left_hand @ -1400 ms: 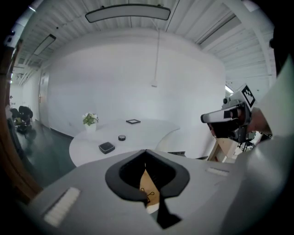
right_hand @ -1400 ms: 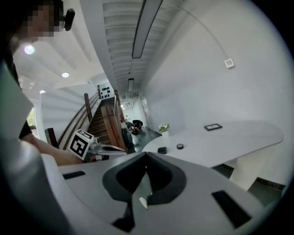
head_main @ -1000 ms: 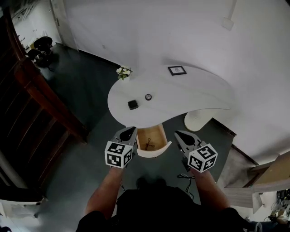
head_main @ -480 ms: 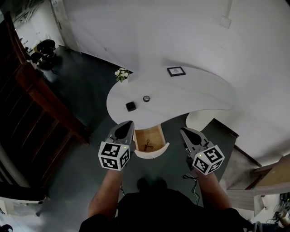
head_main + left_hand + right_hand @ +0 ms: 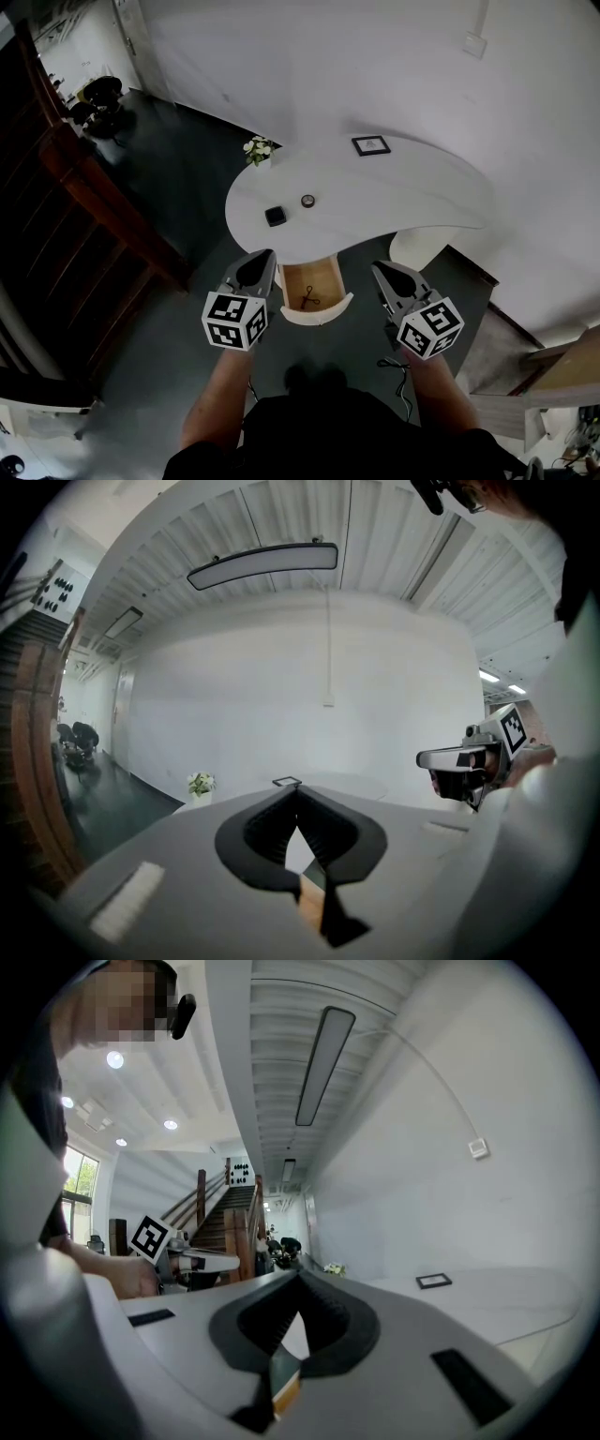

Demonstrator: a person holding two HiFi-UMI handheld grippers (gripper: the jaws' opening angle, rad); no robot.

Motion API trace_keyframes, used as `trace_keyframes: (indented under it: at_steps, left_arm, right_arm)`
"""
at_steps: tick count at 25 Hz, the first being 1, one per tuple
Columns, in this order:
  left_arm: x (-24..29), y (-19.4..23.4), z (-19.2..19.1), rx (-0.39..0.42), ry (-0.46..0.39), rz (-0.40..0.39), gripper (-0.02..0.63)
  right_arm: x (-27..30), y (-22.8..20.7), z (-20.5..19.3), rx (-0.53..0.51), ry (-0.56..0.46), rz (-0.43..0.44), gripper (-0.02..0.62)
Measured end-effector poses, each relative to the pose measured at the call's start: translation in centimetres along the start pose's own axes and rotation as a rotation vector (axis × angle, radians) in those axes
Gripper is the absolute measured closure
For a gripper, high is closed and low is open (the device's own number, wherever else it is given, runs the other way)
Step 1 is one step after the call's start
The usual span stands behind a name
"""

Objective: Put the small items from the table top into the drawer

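On the white curved table lie a small black square box and a small round dark item. Below the table's front edge a wooden drawer stands pulled out, with a small dark item lying in it. My left gripper hangs just left of the drawer, shut and empty. To the drawer's right, my right gripper is also shut and empty. In the left gripper view the jaws meet at the tip. The right gripper view shows the same.
A framed picture lies at the table's far side, and a small vase of flowers stands at its left end. A dark wooden stair rail runs along the left. The table's white pedestal stands right of the drawer.
Both grippers have drawn back a little toward me and spread slightly apart from the drawer. The table items and drawer have not moved.
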State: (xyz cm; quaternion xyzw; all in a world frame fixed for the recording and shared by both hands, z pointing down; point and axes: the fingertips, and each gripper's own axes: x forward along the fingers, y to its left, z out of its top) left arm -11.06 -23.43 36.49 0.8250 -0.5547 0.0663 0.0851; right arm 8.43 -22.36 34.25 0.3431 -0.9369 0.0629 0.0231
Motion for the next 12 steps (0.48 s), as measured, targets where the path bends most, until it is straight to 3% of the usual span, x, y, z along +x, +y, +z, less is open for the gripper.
trace_keyframes:
  at_steps: [12]
  left_arm:
    - [0.13,0.9,-0.7,-0.024,0.009,0.002,0.595]
  right_arm:
    - [0.82,0.32,-0.44,0.003,0.011,0.008,0.584]
